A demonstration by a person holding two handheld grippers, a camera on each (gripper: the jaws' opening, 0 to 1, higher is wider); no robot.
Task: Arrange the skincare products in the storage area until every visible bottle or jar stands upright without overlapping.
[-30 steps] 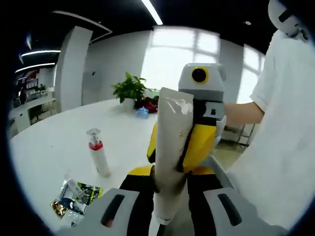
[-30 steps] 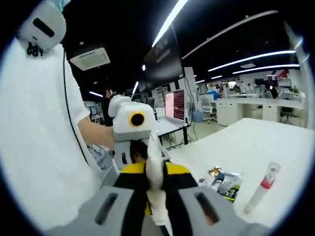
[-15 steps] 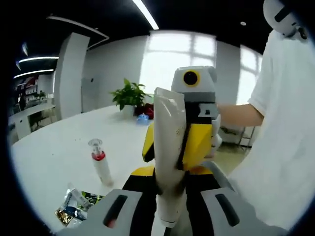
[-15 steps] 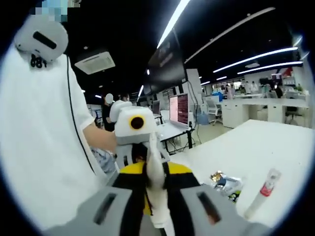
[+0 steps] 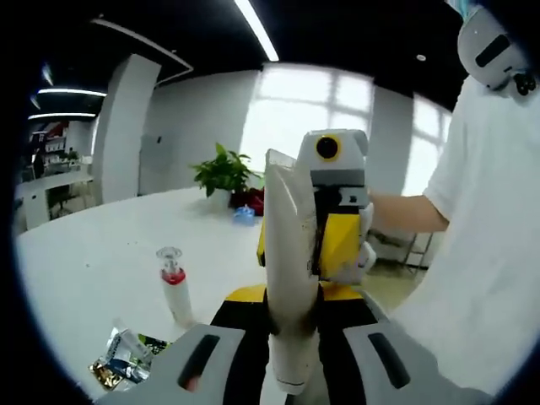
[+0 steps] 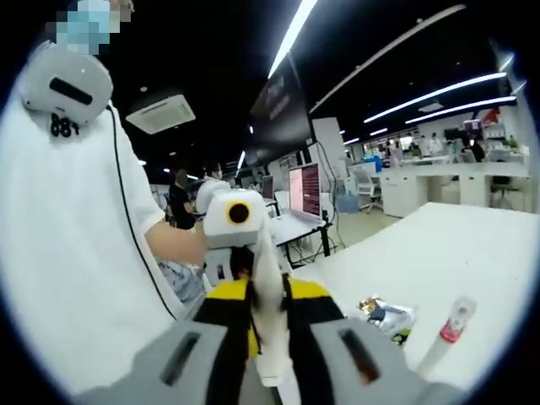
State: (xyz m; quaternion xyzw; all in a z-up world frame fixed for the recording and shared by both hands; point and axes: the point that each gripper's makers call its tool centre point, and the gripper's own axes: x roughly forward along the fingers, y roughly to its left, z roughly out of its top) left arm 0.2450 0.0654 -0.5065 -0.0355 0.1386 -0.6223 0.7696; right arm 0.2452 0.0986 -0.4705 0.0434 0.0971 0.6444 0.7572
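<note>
holding a white squeeze tube [image 5: 291, 278] up off the white table [image 5: 93, 253], cap end down, pinched between left gripper [image 5: 287, 371] and right gripper [image 6: 270, 367] at once, both sets of jaws closed onto it. facing each other across the tube, so a mistimed release likely drops or tips it. standing upright near the table's near edge, a small pump bottle [image 5: 175, 285] with a red collar; beside it, closer to that edge, loose sachets [image 5: 125, 356]. setting down too close risks toppling the bottle or overlapping the sachets.
</note>
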